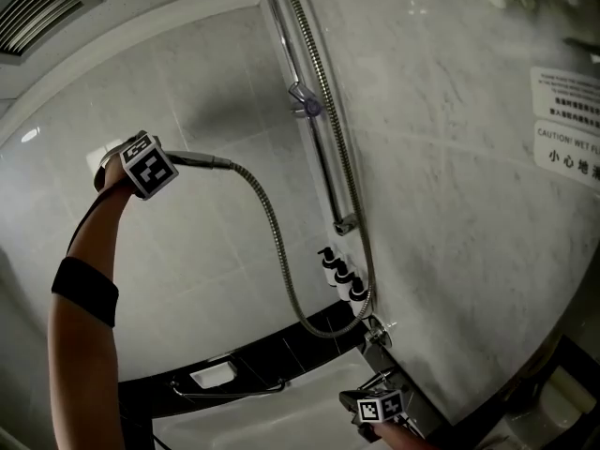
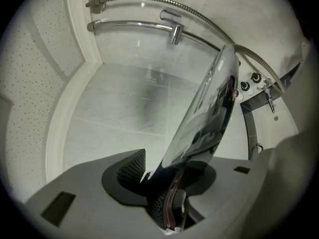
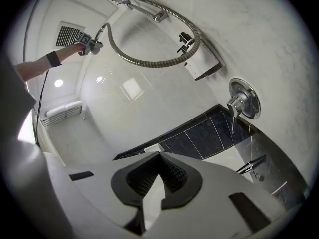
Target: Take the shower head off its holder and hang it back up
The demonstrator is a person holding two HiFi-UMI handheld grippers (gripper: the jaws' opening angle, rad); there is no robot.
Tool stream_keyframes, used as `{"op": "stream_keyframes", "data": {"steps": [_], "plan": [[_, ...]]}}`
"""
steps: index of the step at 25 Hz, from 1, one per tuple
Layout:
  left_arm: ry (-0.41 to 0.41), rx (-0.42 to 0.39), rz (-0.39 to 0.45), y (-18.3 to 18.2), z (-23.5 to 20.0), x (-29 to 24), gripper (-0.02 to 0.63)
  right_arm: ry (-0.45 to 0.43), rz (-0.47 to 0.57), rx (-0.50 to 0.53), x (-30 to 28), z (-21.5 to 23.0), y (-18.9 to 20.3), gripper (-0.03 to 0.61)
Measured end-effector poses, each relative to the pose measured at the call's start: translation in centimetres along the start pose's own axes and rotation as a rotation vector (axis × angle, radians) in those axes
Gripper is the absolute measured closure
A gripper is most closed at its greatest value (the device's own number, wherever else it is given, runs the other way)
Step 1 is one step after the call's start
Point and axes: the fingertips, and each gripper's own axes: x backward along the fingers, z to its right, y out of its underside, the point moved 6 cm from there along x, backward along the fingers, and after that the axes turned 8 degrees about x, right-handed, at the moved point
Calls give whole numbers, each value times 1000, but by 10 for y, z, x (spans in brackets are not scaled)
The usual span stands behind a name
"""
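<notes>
Left claw (image 2: 169, 185) is clamped part-way shut on the chrome shower head (image 2: 204, 118), which stands off its holder, out in the air at the upper left of the head view. The holder (image 1: 307, 101) sits empty on the slide rail (image 1: 319, 148) at top centre, well apart from the head. Right claw (image 3: 159, 159) hangs low at the bottom edge of the head view, jaws pressed together on nothing

What worries me most is the grip: polished chrome looks slick, and I judge the claw has it near one end, so the metal hose (image 1: 272, 237) sagging in a long loop towards the lower right could drag on it and twist it between the pads. If it slips, it falls towards the bathtub (image 1: 281, 415) or swings into the wall. The hose could also catch on the rail or knock the toiletry bottles (image 1: 342, 275) at the rail's foot as I bring the head across. The holder is a small target, and coming in at the wrong angle would leave the head half seated

Walls are pale glossy marble-look tile with a dark band above the tub. A ceiling vent (image 1: 37, 7) shows at the upper left, a soap dish (image 1: 213, 376) on the tub ledge, and a wet-floor caution sign (image 1: 567, 125) on the right wall
</notes>
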Motion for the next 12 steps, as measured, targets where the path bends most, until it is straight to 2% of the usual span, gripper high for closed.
{"op": "stream_keyframes", "data": {"steps": [4, 12], "plan": [[-15, -5, 5, -33, -30, 11, 440, 22, 5, -17, 6, 2, -1, 561], [-107, -58, -6, -92, -80, 35, 440, 52, 32, 0, 21, 18, -13, 561]]}}
